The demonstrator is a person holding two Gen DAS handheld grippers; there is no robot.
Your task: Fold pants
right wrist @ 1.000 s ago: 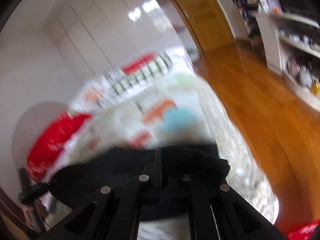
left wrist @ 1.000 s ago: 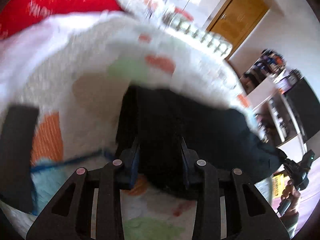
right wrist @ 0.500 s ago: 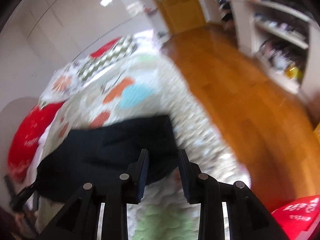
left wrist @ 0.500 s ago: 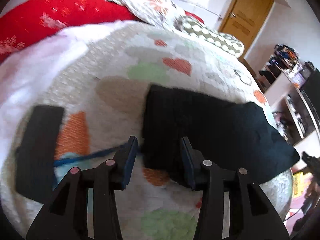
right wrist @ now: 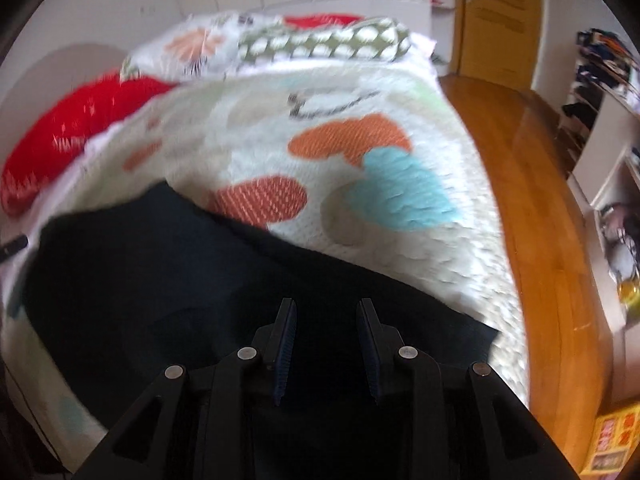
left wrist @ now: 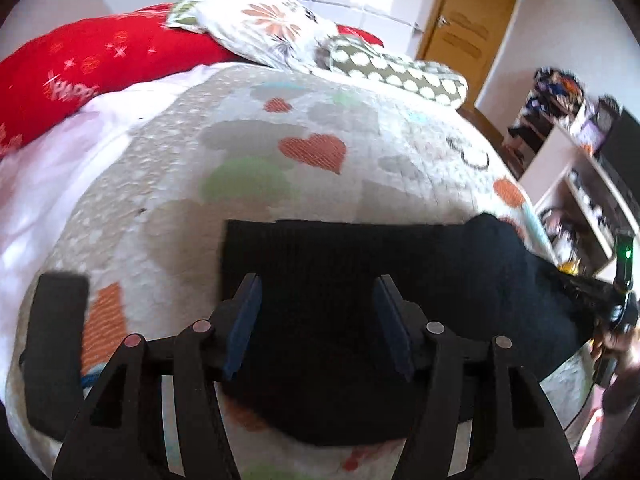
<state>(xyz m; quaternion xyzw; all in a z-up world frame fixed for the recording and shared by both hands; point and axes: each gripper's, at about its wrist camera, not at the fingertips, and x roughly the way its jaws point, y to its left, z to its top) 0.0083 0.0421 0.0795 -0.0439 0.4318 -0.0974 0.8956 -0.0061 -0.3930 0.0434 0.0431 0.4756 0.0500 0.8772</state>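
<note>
Black pants (left wrist: 360,256) lie folded in a flat rectangle on the heart-patterned quilt (left wrist: 312,148). My left gripper (left wrist: 316,284) hovers over their near left part. Its jaws are opening, the blue pads (left wrist: 244,320) stand apart, and no cloth is pinched between them. In the right wrist view the pants (right wrist: 160,280) fill the lower left. My right gripper (right wrist: 327,306) hangs over their near right edge, open, with only the cloth below showing in its gap. The right gripper (left wrist: 616,300) also shows at the pants' far right end, held by a hand.
A red pillow (left wrist: 100,64), a floral pillow (left wrist: 264,24) and a dotted bolster (left wrist: 396,72) lie at the head of the bed. A flat black object (left wrist: 56,340) rests on the quilt's left. The wooden floor (right wrist: 532,184), a door (right wrist: 500,20) and shelves (left wrist: 580,184) are on the right.
Both grippers were shut on the black cloth and have let go of it. The pants now lie flat on the quilt. The right gripper has swung over them.
</note>
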